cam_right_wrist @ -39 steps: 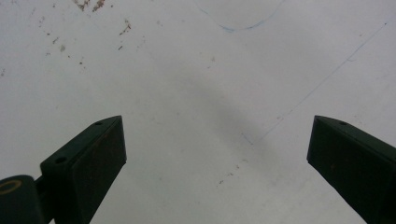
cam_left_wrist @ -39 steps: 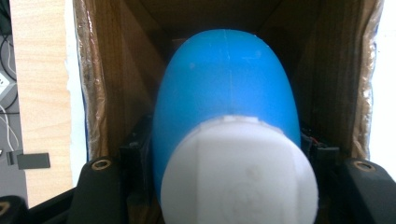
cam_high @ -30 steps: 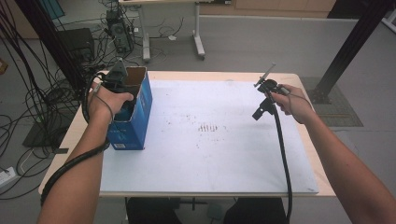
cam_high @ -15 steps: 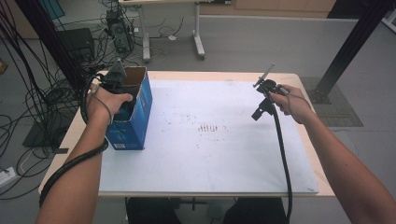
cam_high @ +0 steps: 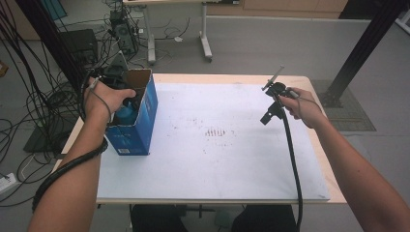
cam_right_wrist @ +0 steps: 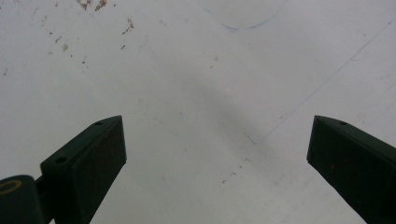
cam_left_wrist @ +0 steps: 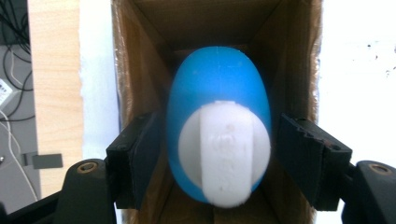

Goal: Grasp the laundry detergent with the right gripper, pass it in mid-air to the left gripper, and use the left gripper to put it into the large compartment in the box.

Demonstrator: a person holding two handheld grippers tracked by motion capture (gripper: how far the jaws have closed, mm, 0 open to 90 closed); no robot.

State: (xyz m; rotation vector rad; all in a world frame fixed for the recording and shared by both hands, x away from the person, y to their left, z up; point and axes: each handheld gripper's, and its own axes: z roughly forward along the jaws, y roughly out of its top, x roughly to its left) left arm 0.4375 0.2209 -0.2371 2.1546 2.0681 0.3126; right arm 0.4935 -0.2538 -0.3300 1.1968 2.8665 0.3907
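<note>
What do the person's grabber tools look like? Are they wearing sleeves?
No sleeves: both forearms are bare. Each hand holds a black gripper. The left gripper has two chunky black jaws with ridged pads and round screw holes. The right gripper has smooth black jaws, and a thick black cable trails from it.

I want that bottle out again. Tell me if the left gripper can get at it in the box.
Probably yes: the left gripper is already over the open box, fingers apart, having just opened, on either side of the blue bottle, nothing between.
</note>
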